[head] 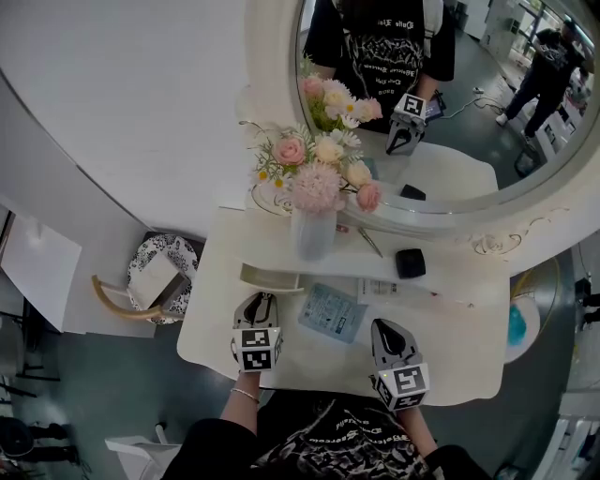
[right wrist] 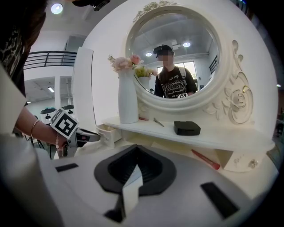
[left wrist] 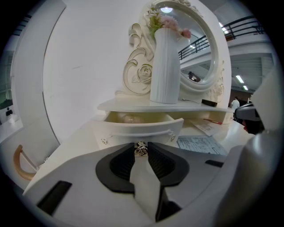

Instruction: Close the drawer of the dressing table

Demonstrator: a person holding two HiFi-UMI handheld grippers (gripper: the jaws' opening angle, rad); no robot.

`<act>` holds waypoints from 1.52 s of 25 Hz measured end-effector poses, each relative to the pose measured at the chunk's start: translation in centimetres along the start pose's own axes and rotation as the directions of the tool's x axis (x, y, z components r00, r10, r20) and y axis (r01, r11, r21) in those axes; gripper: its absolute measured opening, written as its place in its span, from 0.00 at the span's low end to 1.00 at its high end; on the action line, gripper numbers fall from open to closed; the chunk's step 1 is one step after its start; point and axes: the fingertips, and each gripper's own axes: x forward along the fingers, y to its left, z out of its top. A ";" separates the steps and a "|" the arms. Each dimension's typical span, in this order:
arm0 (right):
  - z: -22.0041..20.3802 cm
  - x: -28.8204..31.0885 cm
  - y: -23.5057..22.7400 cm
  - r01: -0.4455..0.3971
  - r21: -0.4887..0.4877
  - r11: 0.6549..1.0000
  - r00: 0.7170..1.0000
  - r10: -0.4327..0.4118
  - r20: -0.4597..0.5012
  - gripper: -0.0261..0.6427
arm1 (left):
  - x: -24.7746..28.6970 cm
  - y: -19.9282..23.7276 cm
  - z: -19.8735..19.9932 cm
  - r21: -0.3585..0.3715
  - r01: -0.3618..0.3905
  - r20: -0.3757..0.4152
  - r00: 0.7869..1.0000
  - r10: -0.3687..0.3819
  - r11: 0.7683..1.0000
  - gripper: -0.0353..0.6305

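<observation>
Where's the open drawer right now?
Head view: the drawer juts out left of centre under the shelf, below the white vase, just ahead of the left gripper.

Bright, even overhead light in my head view, white dressing table (head: 459, 328) without glare, ceiling lamp (right wrist: 56, 8) far left, my gripper views fisheye-bent, corners black, near foreground soft.

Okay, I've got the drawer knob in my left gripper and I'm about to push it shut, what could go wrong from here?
The left hand-held gripper pinches only the small knob with its tips, so it could slip off as you push. The tall vase stands on the shelf right above the open drawer, so a hard slam might rock it.
</observation>
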 end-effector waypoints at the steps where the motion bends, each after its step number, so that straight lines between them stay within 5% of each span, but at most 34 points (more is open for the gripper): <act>1: 0.0 -0.1 0.0 0.000 0.000 1.000 1.000 0.000 -0.001 0.06 | 0.0 0.0 0.0 0.001 0.000 0.000 1.000 0.000 1.000 0.21; 38: -1.1 -0.2 -1.5 0.008 -0.004 1.000 1.000 -0.009 -0.028 0.06 | 1.1 0.2 0.6 0.007 -0.009 0.008 1.000 0.009 1.000 0.21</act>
